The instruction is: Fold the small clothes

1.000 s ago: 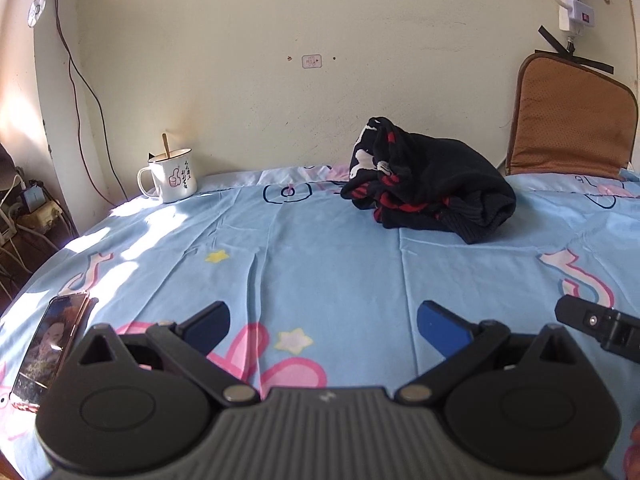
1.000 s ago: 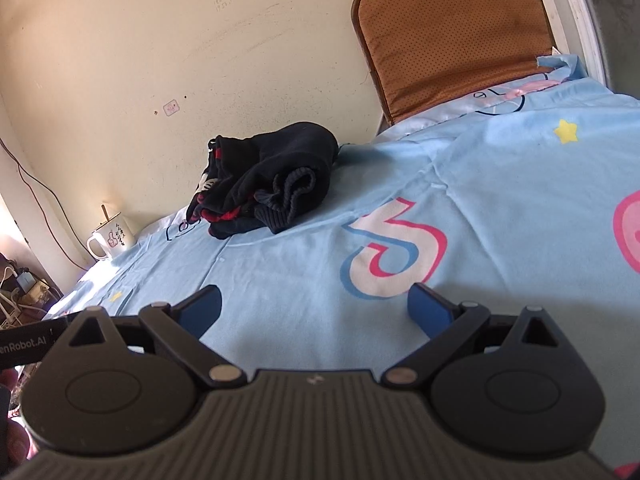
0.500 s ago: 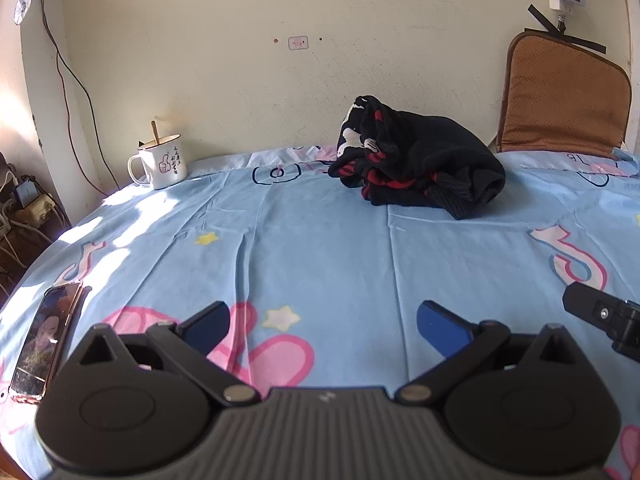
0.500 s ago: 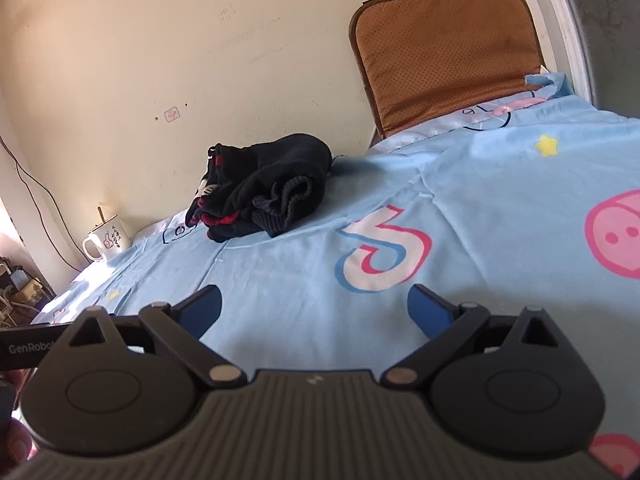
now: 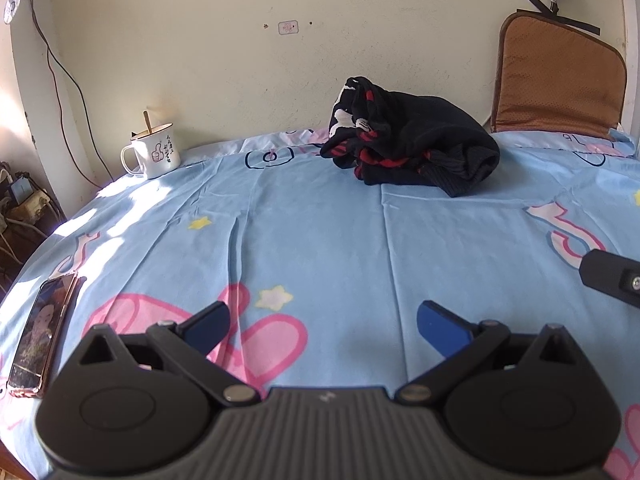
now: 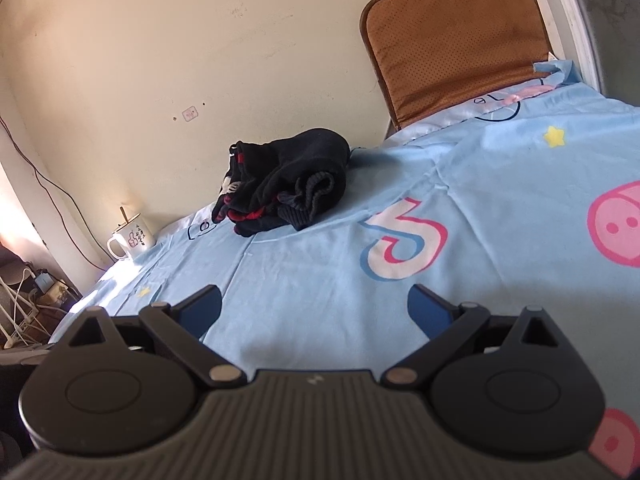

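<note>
A black garment [image 5: 416, 144] with red trim and white print lies in a folded bundle at the far side of the light blue sheet [image 5: 320, 232], near the wall; the right wrist view shows the same garment [image 6: 288, 188] left of centre. My left gripper [image 5: 322, 326] stands open low over the sheet's near part, well short of the garment, nothing between its blue fingers. My right gripper [image 6: 316, 308] is open too and holds nothing. A black part of the right gripper [image 5: 612, 280] juts in at the right edge of the left wrist view.
A white mug [image 5: 154, 154] with a stick in it stands at the far left by the wall. A phone [image 5: 40, 334] lies on the sheet's near left edge. A brown cushion [image 5: 556, 80] leans on the wall far right. Cables and plugs [image 5: 20, 200] crowd the left.
Both grippers have drawn back from the garment, which now looks smaller and farther off. Both stay open, and the garment has not moved.
</note>
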Demonstrator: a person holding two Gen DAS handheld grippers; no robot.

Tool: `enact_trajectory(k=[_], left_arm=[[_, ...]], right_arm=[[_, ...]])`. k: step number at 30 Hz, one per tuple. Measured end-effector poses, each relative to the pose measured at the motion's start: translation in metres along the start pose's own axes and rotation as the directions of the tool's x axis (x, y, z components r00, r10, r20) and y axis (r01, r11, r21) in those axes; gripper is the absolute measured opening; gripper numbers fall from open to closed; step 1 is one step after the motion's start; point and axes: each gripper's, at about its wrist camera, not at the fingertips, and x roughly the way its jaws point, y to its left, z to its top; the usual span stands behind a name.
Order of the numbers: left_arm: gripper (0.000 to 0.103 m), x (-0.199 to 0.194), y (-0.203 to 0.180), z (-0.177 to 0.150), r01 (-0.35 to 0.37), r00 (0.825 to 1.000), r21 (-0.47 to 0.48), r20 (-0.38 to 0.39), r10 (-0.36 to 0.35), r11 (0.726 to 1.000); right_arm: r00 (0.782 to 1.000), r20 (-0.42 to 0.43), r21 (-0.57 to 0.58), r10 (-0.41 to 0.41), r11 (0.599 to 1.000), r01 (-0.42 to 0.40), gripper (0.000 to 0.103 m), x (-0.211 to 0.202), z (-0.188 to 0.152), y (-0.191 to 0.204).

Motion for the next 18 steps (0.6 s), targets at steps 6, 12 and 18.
enact_trajectory(k=[6,12,18], left_arm=[[0.103,0.0010,-0.0001,-0.0044,0.000,1.000,0.003,-0.021,0.000,1.000],[0.103,0.0040,0.0003,-0.0081,0.002,0.999,0.000,-0.048,-0.002,1.000],[0.103,0.0059,0.0034,-0.0084,-0.008,0.998,-0.014,-0.059,0.008,1.000]], right_arm=[[1.000,-0.008,0.005,0.011,1.000,-0.011,0.101,-0.0008,-0.0002,0.0008],[1.000,-0.017,0.004,0.020,1.000,-0.020,0.101,-0.0009,-0.0013,0.0021],[1.000,-0.024,-0.002,0.018,1.000,-0.018,0.101,-0.0001,-0.0025,0.0026]])
